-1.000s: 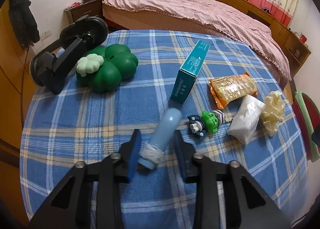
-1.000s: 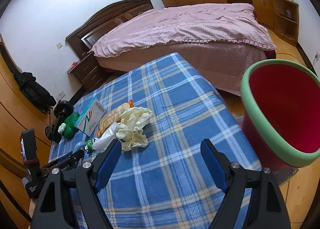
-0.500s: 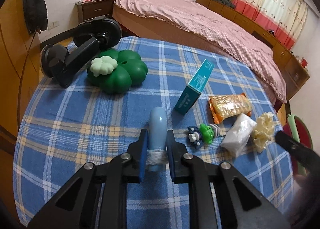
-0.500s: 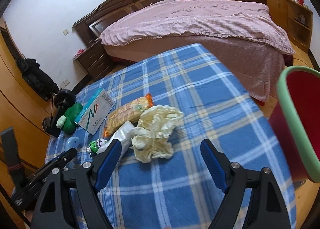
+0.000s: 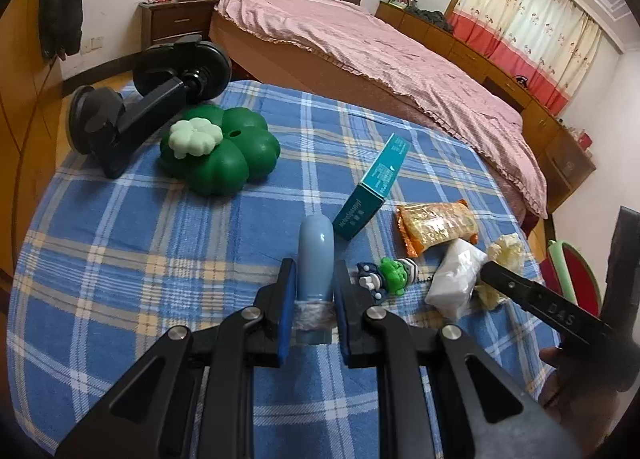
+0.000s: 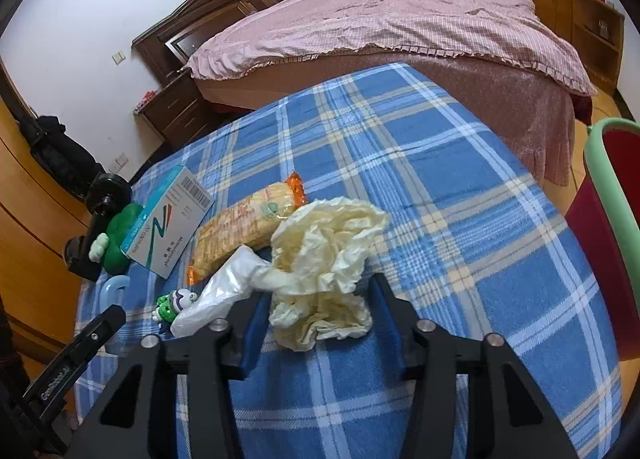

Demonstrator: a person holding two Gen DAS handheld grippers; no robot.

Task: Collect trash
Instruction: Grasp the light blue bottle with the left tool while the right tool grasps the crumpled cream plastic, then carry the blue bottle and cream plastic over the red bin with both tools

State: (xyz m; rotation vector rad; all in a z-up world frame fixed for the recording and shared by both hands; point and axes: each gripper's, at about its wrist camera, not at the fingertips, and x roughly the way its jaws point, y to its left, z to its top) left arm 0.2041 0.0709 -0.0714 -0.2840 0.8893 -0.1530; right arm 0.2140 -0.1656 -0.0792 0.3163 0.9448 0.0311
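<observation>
Two blue pads of the left gripper (image 5: 314, 309) are pressed against the sides of a pale blue tube (image 5: 316, 259), which is pinched near its wrapped lower end and lies on the blue plaid cloth (image 5: 160, 227). A crumpled yellowish wrapper (image 6: 324, 259) is bracketed by the spread fingers of the right gripper (image 6: 316, 311), with gaps seen on both sides. A clear plastic bag (image 6: 224, 295) is touched by the wrapper, and an orange snack packet (image 6: 244, 227) lies just behind. A red bin with a green rim (image 6: 600, 195) stands beside the table.

Red bin (image 6: 612, 227) cut by frame edge
</observation>
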